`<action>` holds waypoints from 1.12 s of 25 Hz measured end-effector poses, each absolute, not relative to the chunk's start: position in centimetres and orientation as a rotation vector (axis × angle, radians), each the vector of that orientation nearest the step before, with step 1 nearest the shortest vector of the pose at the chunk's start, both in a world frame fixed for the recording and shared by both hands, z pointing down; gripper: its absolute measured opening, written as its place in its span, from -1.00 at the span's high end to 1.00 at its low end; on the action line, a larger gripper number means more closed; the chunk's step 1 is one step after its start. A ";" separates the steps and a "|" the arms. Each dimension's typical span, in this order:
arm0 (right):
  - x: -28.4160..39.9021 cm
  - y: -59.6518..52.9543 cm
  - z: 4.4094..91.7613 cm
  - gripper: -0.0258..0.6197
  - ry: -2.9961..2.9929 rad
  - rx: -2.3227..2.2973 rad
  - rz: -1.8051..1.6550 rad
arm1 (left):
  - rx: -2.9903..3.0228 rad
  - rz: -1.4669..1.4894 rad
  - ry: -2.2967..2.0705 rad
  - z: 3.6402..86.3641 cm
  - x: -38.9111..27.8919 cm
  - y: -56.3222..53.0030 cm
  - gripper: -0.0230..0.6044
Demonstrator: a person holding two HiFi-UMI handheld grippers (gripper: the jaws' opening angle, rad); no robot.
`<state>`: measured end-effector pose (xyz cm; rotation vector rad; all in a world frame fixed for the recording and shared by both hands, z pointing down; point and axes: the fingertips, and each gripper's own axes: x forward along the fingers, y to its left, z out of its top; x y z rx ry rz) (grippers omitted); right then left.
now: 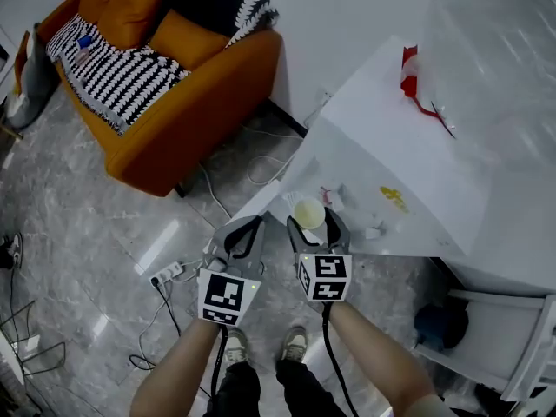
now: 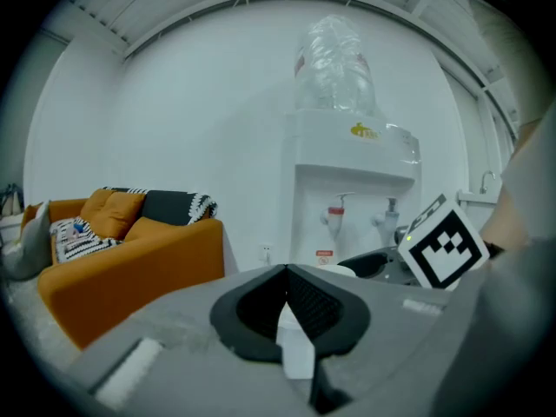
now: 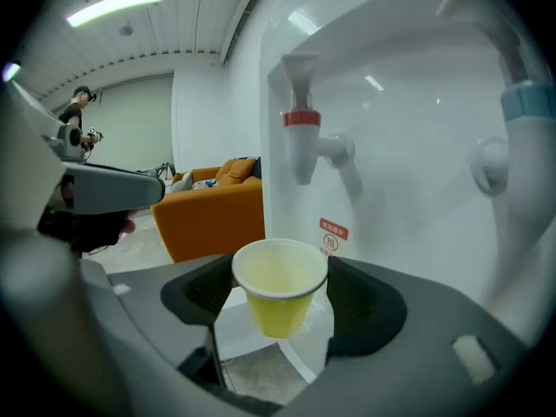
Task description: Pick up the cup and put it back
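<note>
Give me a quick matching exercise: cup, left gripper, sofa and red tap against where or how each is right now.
Things:
1. cup
2. left gripper
3. sofa
4. red tap

Place or state:
a. orange, with cushions on it
b. gripped between the jaws of the right gripper
c. jaws together, nothing held
d. on the front of the water dispenser

Pairs: 1-b, 2-c, 3-a, 4-d

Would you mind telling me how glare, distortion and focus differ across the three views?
Head view: glossy floor shows pale glare streaks. Left gripper view: fisheye bends the ceiling, corners go black. Right gripper view: cup is sharp, ceiling light flares.
</note>
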<state>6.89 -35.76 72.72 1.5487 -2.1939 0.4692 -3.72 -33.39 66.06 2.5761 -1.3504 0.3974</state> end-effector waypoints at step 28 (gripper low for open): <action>8.0 -36.2 76.3 -0.22 -2.192 1.578 0.614 | 2.494 0.421 -1.318 69.2 -4.3 -32.3 0.92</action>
